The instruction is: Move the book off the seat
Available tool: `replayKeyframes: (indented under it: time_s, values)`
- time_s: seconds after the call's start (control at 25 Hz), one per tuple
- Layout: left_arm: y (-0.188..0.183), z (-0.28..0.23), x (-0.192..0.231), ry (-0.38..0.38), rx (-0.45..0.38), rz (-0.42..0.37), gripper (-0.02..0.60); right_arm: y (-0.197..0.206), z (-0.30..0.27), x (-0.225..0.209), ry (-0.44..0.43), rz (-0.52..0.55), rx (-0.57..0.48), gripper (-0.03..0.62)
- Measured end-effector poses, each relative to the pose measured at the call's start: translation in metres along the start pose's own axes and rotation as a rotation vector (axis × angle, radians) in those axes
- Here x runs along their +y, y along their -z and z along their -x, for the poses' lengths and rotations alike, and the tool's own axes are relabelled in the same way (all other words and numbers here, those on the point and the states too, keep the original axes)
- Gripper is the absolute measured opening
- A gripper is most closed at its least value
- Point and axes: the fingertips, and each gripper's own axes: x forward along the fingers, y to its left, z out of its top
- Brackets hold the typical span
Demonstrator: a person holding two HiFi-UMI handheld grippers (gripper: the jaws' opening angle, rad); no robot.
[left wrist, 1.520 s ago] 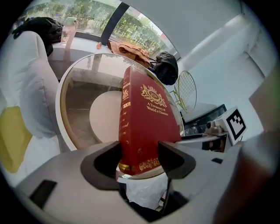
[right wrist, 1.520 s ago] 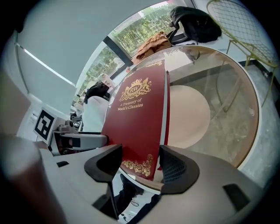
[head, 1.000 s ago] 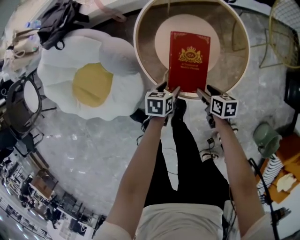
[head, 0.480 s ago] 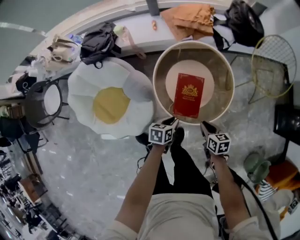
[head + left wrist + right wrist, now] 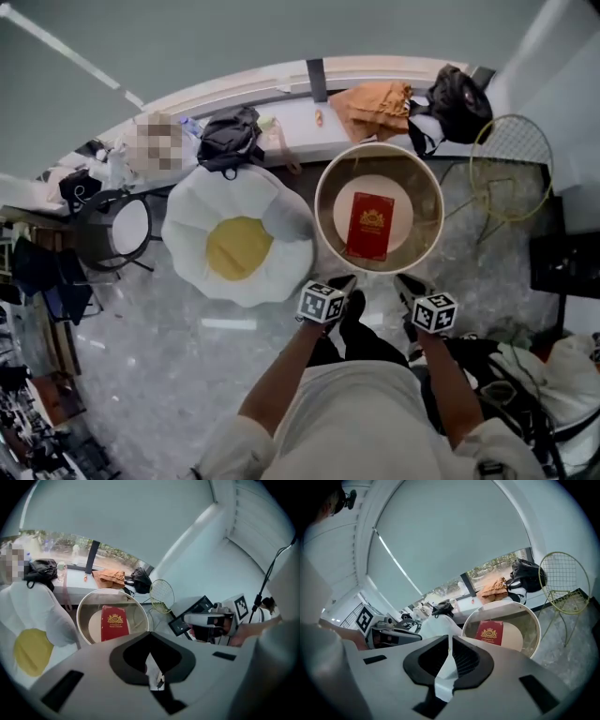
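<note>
**Book (image 5: pixel 369 226) lies on round seat (image 5: pixel 427 202), both grippers empty**

A fried-egg cushion (image 5: pixel 239 247) sits at left. Beside it, the red book rests flat in the middle of the seat. Near the seat's front rim, the left gripper (image 5: pixel 343 280) and the right gripper (image 5: pixel 403 280) hover with jaws pressed together, holding nothing.

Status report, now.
Left gripper and right gripper shut, empty, short of the chair. Book flat on its seat, untouched. Nothing between.
</note>
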Motion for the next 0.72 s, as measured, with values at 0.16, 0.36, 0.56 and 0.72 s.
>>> replayKeyframes:
  time_s: [0.16,0.36,0.56,0.72]
  values:
    - [-0.005,0.043,-0.020,0.052,-0.027,-0.072,0.002,-0.002,0.022,0.034,-0.002,0.021,-0.028,0.052]
    - [0.004,0.095,-0.036,0.102,-0.030,-0.130,0.002,0.012,0.047,0.073,0.022,0.021,-0.070,0.052]
    - [0.019,0.134,-0.045,0.127,-0.012,-0.187,0.002,0.024,0.071,0.109,0.059,-0.026,-0.144,0.052]
    - [0.025,0.160,-0.056,0.159,-0.030,-0.237,0.002,0.035,0.085,0.142,0.092,-0.046,-0.203,0.054]
